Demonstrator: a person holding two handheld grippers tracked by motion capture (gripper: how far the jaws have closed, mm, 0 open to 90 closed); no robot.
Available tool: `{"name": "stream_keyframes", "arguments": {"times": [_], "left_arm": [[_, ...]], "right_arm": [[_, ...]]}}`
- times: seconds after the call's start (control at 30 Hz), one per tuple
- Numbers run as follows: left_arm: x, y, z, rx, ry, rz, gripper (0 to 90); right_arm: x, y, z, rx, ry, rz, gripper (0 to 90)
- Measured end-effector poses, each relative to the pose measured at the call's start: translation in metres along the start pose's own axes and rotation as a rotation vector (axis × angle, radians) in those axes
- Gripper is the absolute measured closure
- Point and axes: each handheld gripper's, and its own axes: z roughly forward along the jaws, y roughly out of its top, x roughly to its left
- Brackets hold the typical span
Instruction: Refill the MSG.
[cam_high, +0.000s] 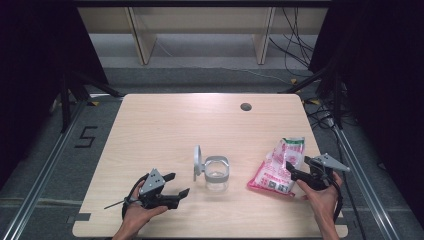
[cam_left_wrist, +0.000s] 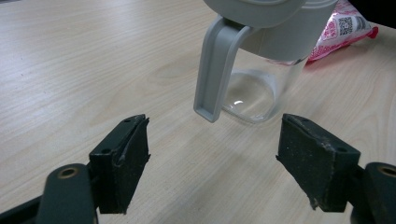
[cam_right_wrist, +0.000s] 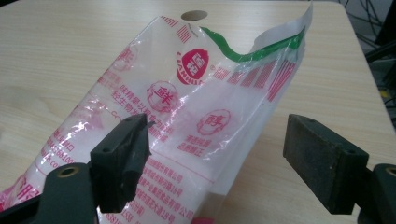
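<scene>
Lining up the grab — both claws wide open.
Right claw (cam_right_wrist: 217, 154) straddles the bag (cam_right_wrist: 187, 121); left claw (cam_left_wrist: 215, 158) faces the jar (cam_left_wrist: 259, 70) — next, squeeze.

On the table (cam_high: 150, 125) the jar (cam_high: 217, 174) stands mid-front — its lid (cam_high: 197, 162) upright just to its left; the bag (cam_high: 280, 167) lies to its right; left tongs (cam_high: 176, 186) front-left, right tongs (cam_high: 295, 167) at the bag.

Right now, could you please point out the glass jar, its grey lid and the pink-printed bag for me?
glass jar (cam_high: 217, 180): high view, on its clear side wall.
grey lid (cam_high: 197, 162): high view, on the flipped-open disc.
pink-printed bag (cam_right_wrist: 196, 109): right gripper view, on its clear printed front.
</scene>
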Motion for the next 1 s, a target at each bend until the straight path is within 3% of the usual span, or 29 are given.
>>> {"name": "stream_keyframes", "arguments": {"times": [0.07, 0.1, 0.13, 0.33, 0.37, 0.4, 0.43, 0.5, 0.53, 0.57, 0.6, 0.67, 0.7, 0.73, 1.0], "left_arm": [[0.0, 0.0, 0.0, 0.002, -0.002, 0.0, 24.0], [-0.001, 0.0, 0.0, 0.002, -0.004, 0.001, 24.0], [-0.001, 0.001, 0.0, -0.002, -0.009, 0.002, 24.0], [0.0, 0.0, 0.0, 0.005, -0.002, 0.003, 24.1], [-0.001, 0.0, 0.0, 0.006, 0.003, 0.001, 24.2], [-0.001, 0.0, 0.001, 0.007, 0.005, -0.001, 24.2], [0.0, 0.0, 0.001, 0.008, 0.001, 0.012, 24.3], [-0.001, 0.0, 0.0, 0.009, 0.003, 0.007, 24.4], [-0.001, 0.0, 0.0, 0.005, -0.003, 0.007, 24.4], [-0.001, 0.0, 0.001, 0.001, -0.01, 0.004, 24.4], [-0.001, 0.0, 0.001, 0.003, -0.005, 0.004, 24.4], [-0.001, 0.0, 0.001, 0.005, -0.003, 0.006, 24.6], [-0.001, 0.0, 0.001, 0.005, -0.003, 0.006, 24.6], [-0.001, 0.0, 0.001, 0.006, -0.002, 0.007, 24.6], [0.0, 0.0, 0.002, 0.005, -0.009, 0.003, 25.1]], "right_arm": [[-0.004, 0.0, 0.003, -0.02, 0.018, -0.029, 23.6], [-0.005, 0.001, 0.005, -0.009, -0.003, -0.031, 23.8], [-0.008, 0.001, 0.008, -0.011, 0.022, -0.014, 25.2], [-0.009, 0.004, 0.015, 0.045, 0.027, -0.022, 32.5], [-0.005, 0.004, 0.016, 0.053, 0.021, 0.011, 34.0], [-0.009, 0.006, 0.017, 0.045, 0.047, -0.044, 37.9], [-0.005, 0.006, 0.019, 0.048, 0.05, -0.021, 39.7], [-0.006, 0.006, 0.021, 0.045, 0.054, -0.034, 41.4], [-0.003, 0.005, 0.02, 0.06, 0.07, 0.01, 42.8], [-0.006, 0.006, 0.022, 0.063, 0.08, -0.023, 44.1], [-0.002, 0.006, 0.024, 0.06, 0.074, 0.008, 46.4], [-0.005, 0.007, 0.026, 0.05, 0.074, -0.022, 48.3], [-0.001, 0.007, 0.025, 0.071, 0.07, 0.027, 49.2], [-0.006, 0.008, 0.026, 0.079, 0.087, -0.021, 49.7], [-0.005, 0.009, 0.031, 0.095, 0.068, 0.015, 55.0]]}}
